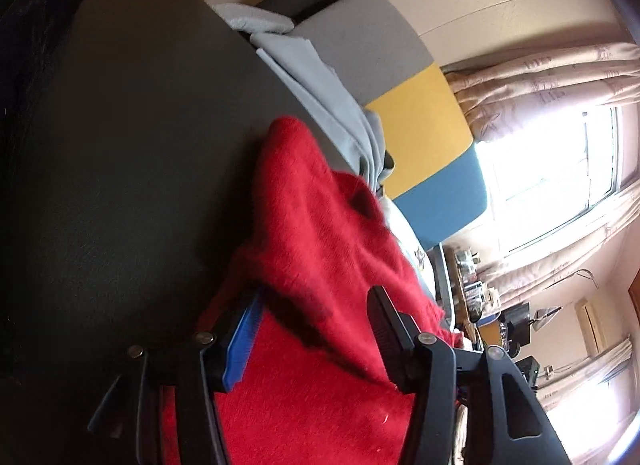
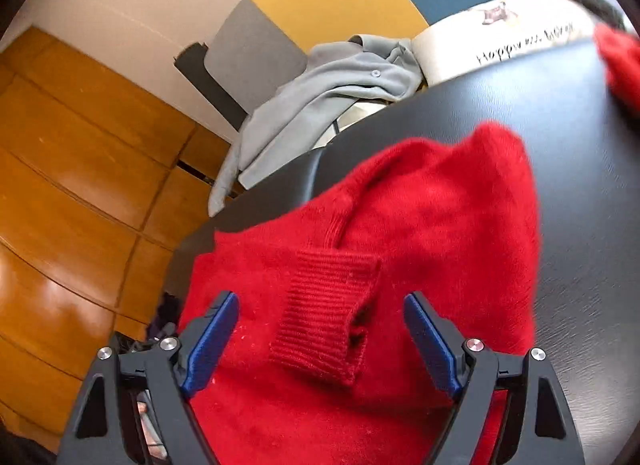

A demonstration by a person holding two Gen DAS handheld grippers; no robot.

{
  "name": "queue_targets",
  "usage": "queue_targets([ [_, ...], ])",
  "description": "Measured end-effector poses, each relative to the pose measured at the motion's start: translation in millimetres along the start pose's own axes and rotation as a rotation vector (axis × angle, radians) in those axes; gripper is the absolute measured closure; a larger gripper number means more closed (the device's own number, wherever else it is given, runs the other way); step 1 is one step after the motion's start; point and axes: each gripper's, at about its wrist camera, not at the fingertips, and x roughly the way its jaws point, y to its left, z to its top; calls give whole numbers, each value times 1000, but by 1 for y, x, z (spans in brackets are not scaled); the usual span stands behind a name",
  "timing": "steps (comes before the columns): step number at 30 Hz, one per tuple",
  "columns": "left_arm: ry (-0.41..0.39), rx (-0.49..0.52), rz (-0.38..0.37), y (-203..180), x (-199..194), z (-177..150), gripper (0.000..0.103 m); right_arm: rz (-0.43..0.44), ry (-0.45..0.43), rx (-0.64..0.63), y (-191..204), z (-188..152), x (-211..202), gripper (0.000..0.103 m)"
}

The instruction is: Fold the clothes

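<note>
Nearest your right-hand camera, the right gripper (image 2: 320, 341) has its blue-padded jaws spread wide, one on each side of the ribbed cuff (image 2: 326, 313) of the red sweater (image 2: 420, 225). Neither pad presses the knit; the cuff lies loose between them on top of the sweater's body. The sleeve runs from the cuff up and away toward a raised fold at the far side of the garment.

The sweater lies on the dark table (image 2: 580, 137), its near part under your gripper and its left edge close to the table's edge. Another bit of red knit (image 2: 620, 61) shows at the far right of the table.

In your left-hand camera, the left gripper (image 1: 310, 329) also stands with jaws apart. The red sweater (image 1: 312, 225) passes between and under them, bunched into a ridge there, and you cannot see either pad pinching it. To the left of it the dark table (image 1: 140, 145) is bare.

Beyond the table's far edge a grey garment (image 2: 320, 105) is draped over a chair, with a white cushion (image 2: 500, 37) bearing printed lettering to its right.
</note>
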Motion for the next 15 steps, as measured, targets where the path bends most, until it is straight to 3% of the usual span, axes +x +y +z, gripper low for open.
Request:
queue_targets([
  [4,5,62,27,-9,3,-9,48,26,58,-18,10,-19,28,14],
  [6,16,72,24,-10,2,-10,48,-29,54,-78,20,-27,33,14],
  [8,23,69,17,-12,2,-8,48,-67,61,-79,24,-31,35,47],
  [9,26,53,2,-11,2,-6,48,-76,71,-48,23,-30,35,86],
  [11,26,-17,-51,-6,0,0,48,-108,63,-77,32,-27,31,91],
  [15,-40,-95,-133,-6,-13,20,47,-39,-16,-175,85,-5,4,91],
])
